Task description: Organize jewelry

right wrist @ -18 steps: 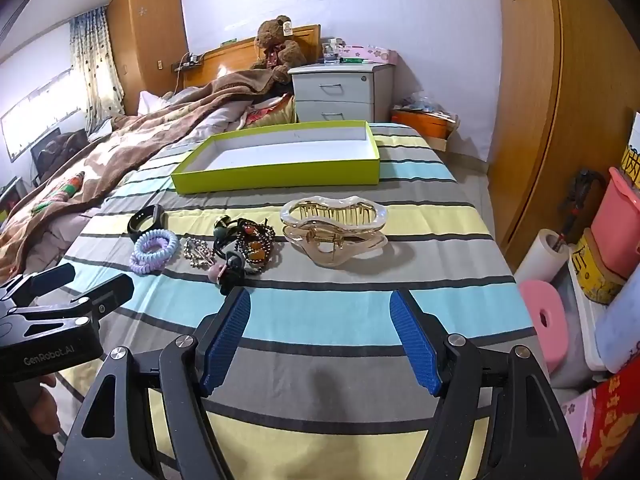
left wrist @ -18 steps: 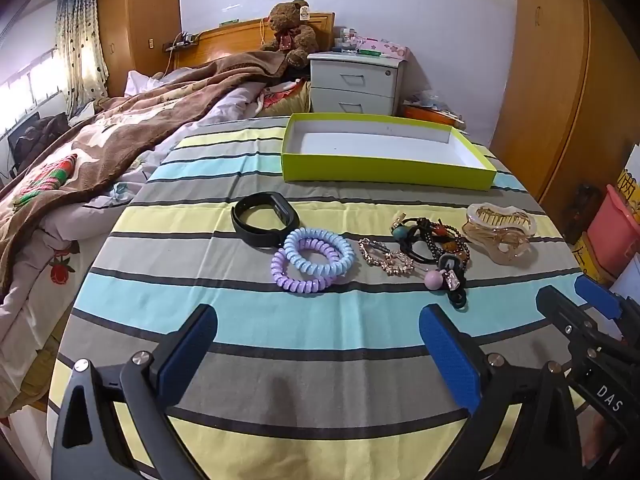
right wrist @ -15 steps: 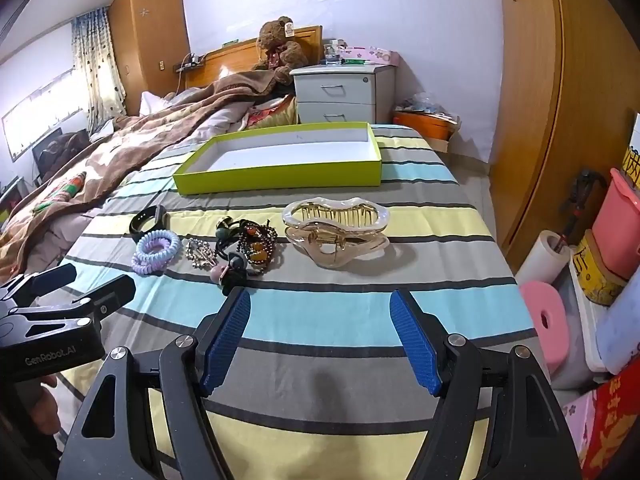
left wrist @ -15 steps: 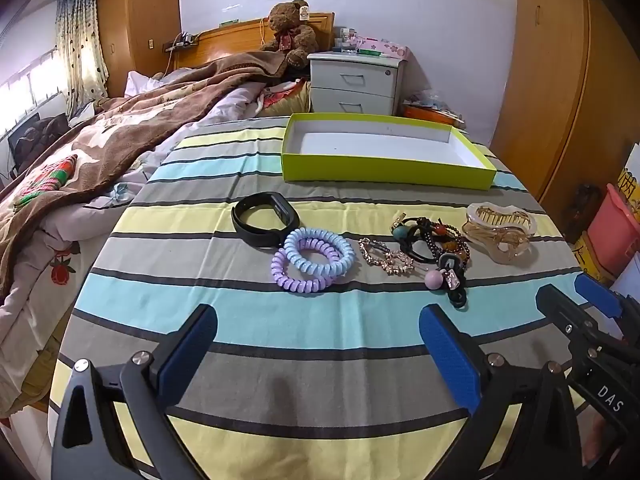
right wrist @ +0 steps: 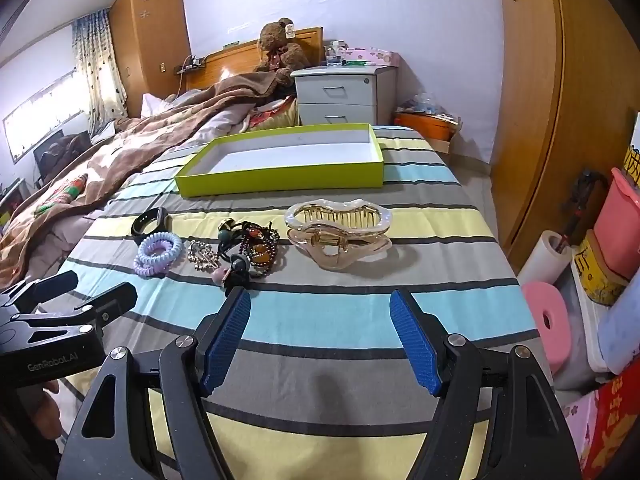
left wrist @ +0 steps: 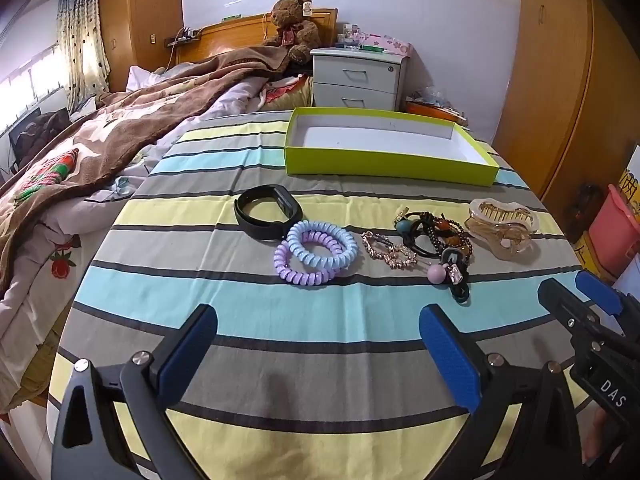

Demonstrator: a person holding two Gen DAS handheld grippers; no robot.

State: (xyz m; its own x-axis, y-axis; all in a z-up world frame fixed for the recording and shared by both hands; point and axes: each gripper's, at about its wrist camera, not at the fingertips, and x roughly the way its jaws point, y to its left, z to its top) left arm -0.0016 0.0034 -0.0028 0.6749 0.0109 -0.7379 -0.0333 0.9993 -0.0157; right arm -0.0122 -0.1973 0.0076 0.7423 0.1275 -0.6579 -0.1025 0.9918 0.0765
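On the striped cloth lie a black wristband [left wrist: 267,216], blue and purple coil hair ties [left wrist: 316,252], a rose-gold chain bracelet [left wrist: 388,250], a tangle of beaded bracelets and hair ties [left wrist: 438,240] and a clear amber hair claw [left wrist: 502,226]. An empty lime-green box [left wrist: 384,162] stands behind them. In the right wrist view the claw [right wrist: 340,232], the tangle [right wrist: 250,246], the coil ties [right wrist: 157,252] and the box [right wrist: 280,180] show. My left gripper [left wrist: 318,344] is open and empty, short of the coil ties. My right gripper [right wrist: 320,336] is open and empty, short of the claw.
The cloth covers a table [left wrist: 280,360] whose front edge is just below the grippers. A bed with a brown blanket [left wrist: 100,148] lies to the left. A white nightstand [left wrist: 356,80] stands behind the box. A wooden wardrobe [right wrist: 560,100] and storage bins [right wrist: 616,216] are on the right.
The right wrist view has shifted slightly; the claw and box sit a little more to the right in it. The left gripper and all items are unmoved.
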